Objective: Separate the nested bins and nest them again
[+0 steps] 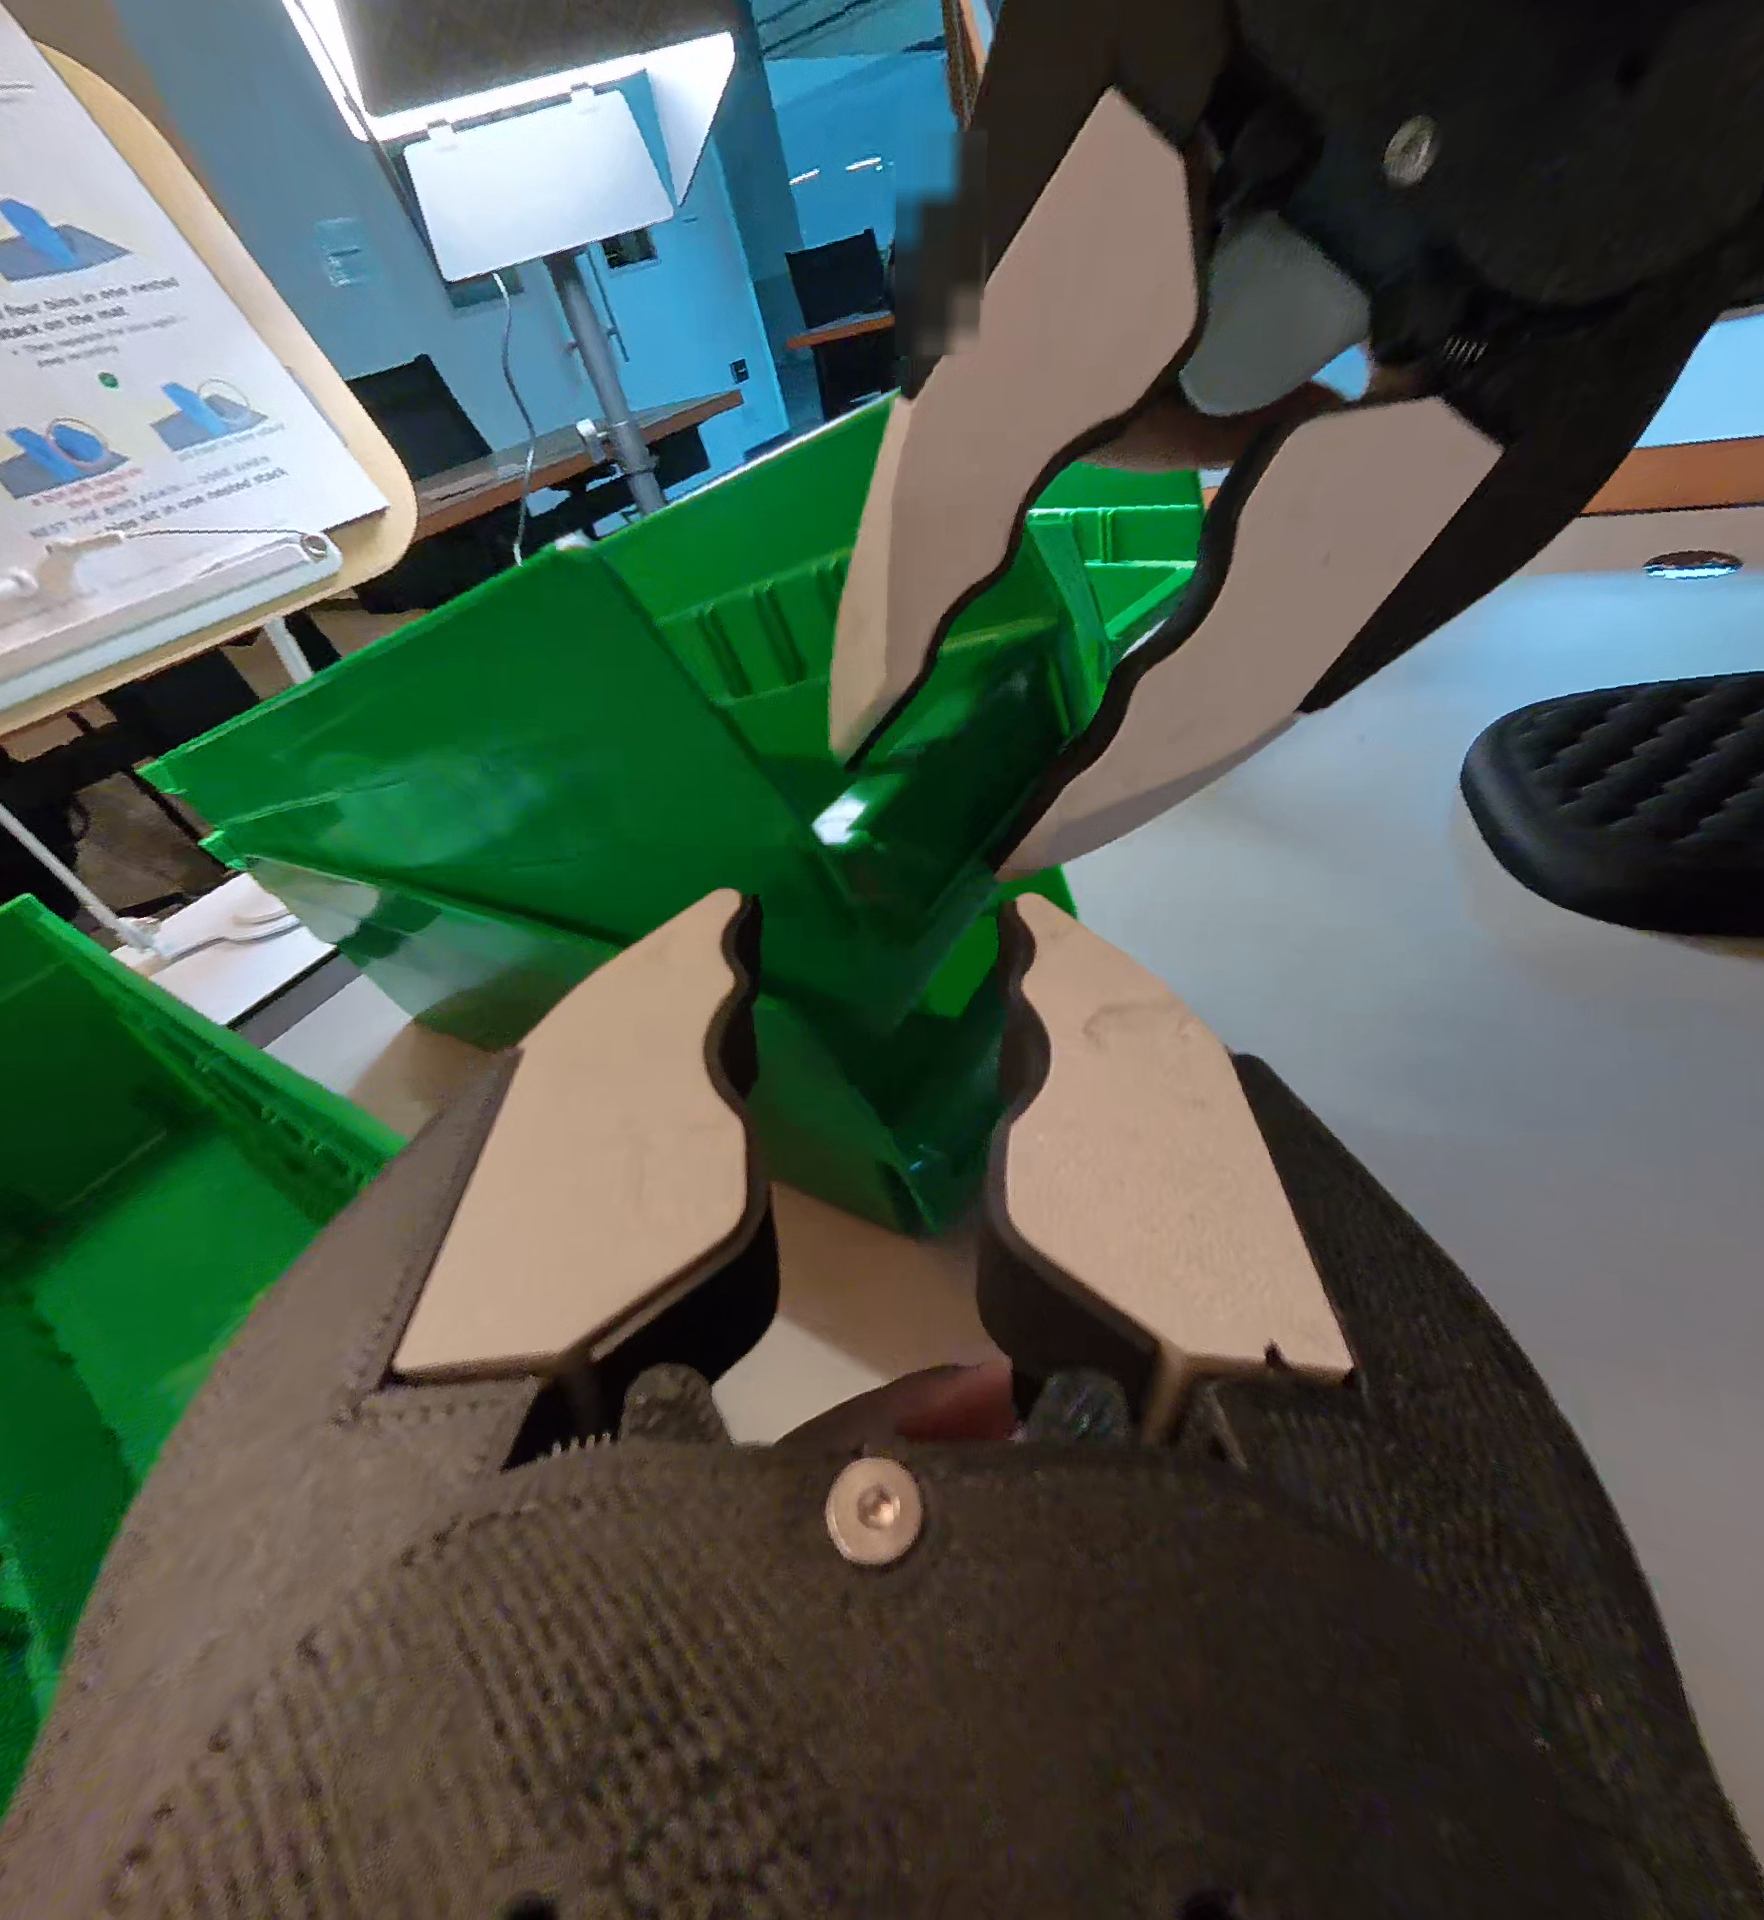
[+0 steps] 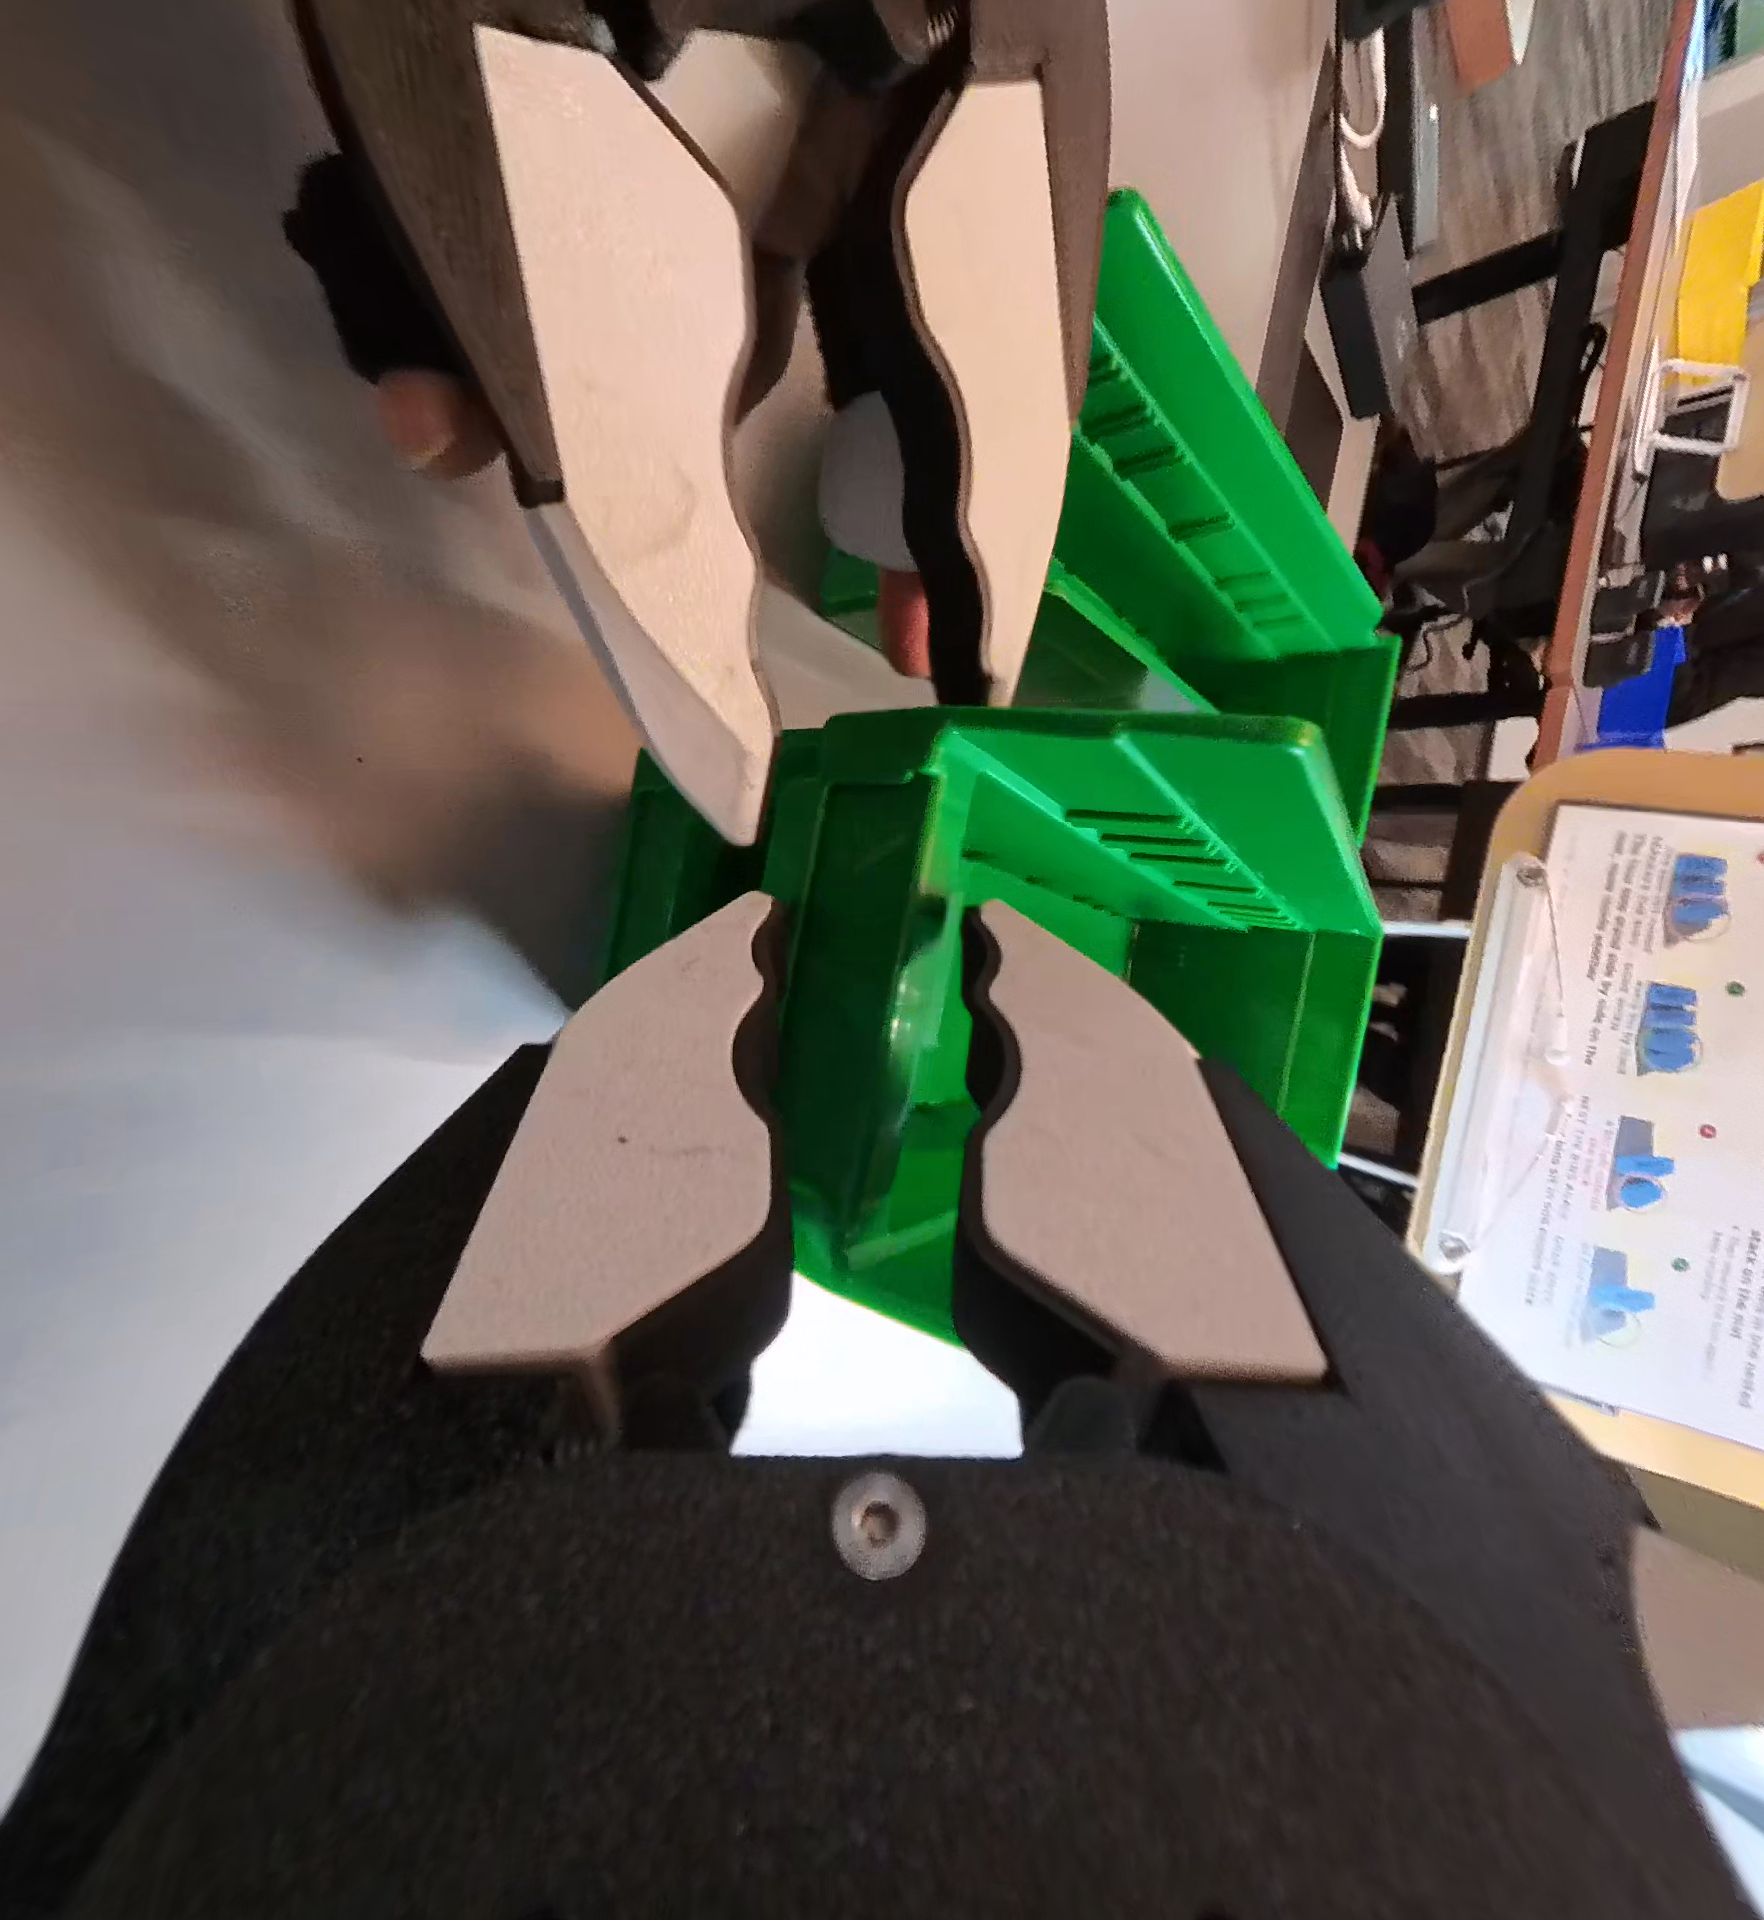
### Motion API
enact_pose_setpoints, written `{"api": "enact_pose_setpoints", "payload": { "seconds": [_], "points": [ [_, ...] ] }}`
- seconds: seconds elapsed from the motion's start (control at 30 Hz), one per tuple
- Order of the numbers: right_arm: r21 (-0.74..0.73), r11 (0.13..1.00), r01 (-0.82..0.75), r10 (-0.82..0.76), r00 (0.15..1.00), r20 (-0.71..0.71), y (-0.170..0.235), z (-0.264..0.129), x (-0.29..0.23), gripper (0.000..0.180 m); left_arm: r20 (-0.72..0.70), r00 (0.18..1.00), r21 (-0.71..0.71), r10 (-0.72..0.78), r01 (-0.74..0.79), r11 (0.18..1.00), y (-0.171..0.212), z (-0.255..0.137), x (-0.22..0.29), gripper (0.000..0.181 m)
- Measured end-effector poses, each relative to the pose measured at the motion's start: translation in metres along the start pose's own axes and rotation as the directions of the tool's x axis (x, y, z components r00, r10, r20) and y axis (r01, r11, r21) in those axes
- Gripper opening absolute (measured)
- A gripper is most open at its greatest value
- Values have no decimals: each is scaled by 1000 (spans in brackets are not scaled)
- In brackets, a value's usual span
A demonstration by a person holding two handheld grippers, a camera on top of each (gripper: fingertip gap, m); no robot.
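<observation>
Both tongs worked one stack of nested glossy green plastic bins (image 1: 504, 748) tilted above the pale table (image 1: 1377, 1039). The left tongs (image 1: 873, 914) pinched a lower bin's corner; the right tongs (image 2: 873, 914) clamped the upper bin's front lip. Judged best: hold the lower bin steady and draw the upper one straight out along the nesting direction, without twisting. Beyond the tongs stood an illustrated instruction sheet (image 2: 1688, 1091); no brand showed.
</observation>
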State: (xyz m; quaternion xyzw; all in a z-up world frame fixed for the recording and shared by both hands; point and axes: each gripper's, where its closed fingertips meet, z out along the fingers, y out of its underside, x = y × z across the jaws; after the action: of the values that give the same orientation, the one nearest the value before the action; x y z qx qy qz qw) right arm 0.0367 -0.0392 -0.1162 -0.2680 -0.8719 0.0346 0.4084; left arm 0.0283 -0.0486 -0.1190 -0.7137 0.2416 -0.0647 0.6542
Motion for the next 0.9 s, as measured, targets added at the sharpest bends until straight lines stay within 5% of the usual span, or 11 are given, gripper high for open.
{"api": "enact_pose_setpoints", "payload": {
  "seconds": [0.13, 0.3, 0.47, 0.67, 0.9],
  "points": [
    [-85, 996, -4, 1, 1000, -28, 5, 9, -1, 45, 12, 999, -30, -32, 32, 999, 5, 3, -3, 26],
    [-193, 981, -11, 4, 999, -33, 15, 23, -17, 53, 1, 998, -26, -66, 66, 997, 5, 3, -3, 25],
    [-290, 957, -12, -20, 994, -107, 31, 36, -13, 44, -6, 999, -8, -53, 53, 999, 3, 2, -1, 23],
    [-288, 957, 37, -58, 996, -65, 32, 36, -11, 43, 30, 998, 32, -60, 59, 998, -5, -8, -10, 59],
    [-230, 973, 14, -31, 997, -70, 22, 26, 3, 43, 24, 996, 29, -87, 87, 996, -3, -17, -16, 68]
  ]
}}
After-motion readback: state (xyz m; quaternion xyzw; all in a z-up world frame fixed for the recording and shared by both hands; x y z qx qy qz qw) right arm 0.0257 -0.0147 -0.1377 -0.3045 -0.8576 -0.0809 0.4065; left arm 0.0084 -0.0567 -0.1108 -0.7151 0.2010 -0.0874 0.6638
